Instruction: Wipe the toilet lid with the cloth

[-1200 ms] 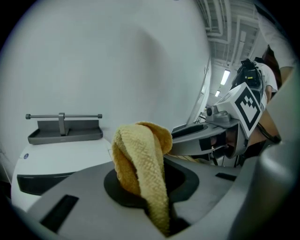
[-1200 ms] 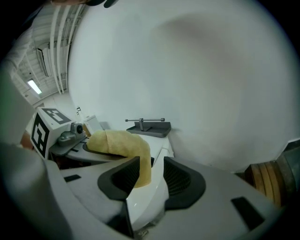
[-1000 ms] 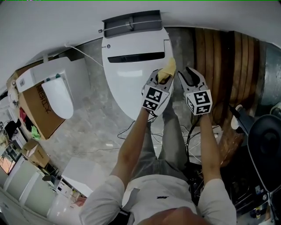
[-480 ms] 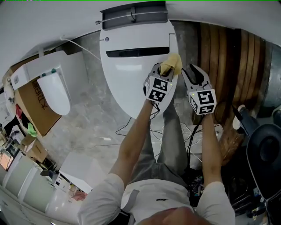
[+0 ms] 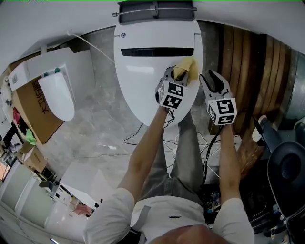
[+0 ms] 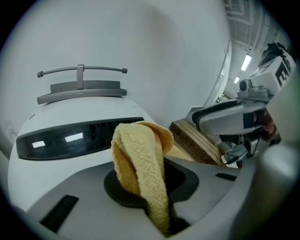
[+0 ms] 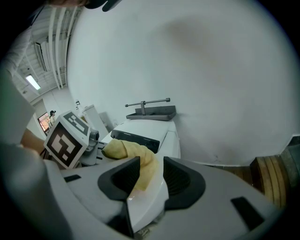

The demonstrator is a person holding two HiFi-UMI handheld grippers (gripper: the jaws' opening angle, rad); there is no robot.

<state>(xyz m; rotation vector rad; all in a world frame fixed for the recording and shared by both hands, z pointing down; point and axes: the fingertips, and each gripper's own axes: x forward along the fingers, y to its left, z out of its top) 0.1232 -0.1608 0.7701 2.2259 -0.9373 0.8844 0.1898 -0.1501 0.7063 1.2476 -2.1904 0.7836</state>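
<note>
The white toilet lid (image 5: 143, 81) is closed, with a dark strip across its back. A yellow cloth (image 5: 185, 70) lies against the lid's right part, and my left gripper (image 5: 177, 76) is shut on it. In the left gripper view the cloth (image 6: 140, 164) stands folded between the jaws of that gripper (image 6: 152, 187), above the lid (image 6: 56, 159). My right gripper (image 5: 213, 78) hovers just right of the lid's edge, open and holding nothing. The right gripper view has the lid's edge (image 7: 147, 197) and the cloth (image 7: 126, 150) showing through the gap between the jaws.
A metal bracket (image 5: 156, 9) sits behind the toilet at the wall. A second white seat unit (image 5: 59, 97) and a cardboard box (image 5: 33, 114) stand at the left. Dark wooden slats (image 5: 248, 71) lie on the right. Cables (image 5: 143, 138) trail on the floor.
The head view has shifted, so the toilet sits further right in frame. The left gripper with the cloth now lies a little further in from the lid's right edge. The right gripper stays beside it.
</note>
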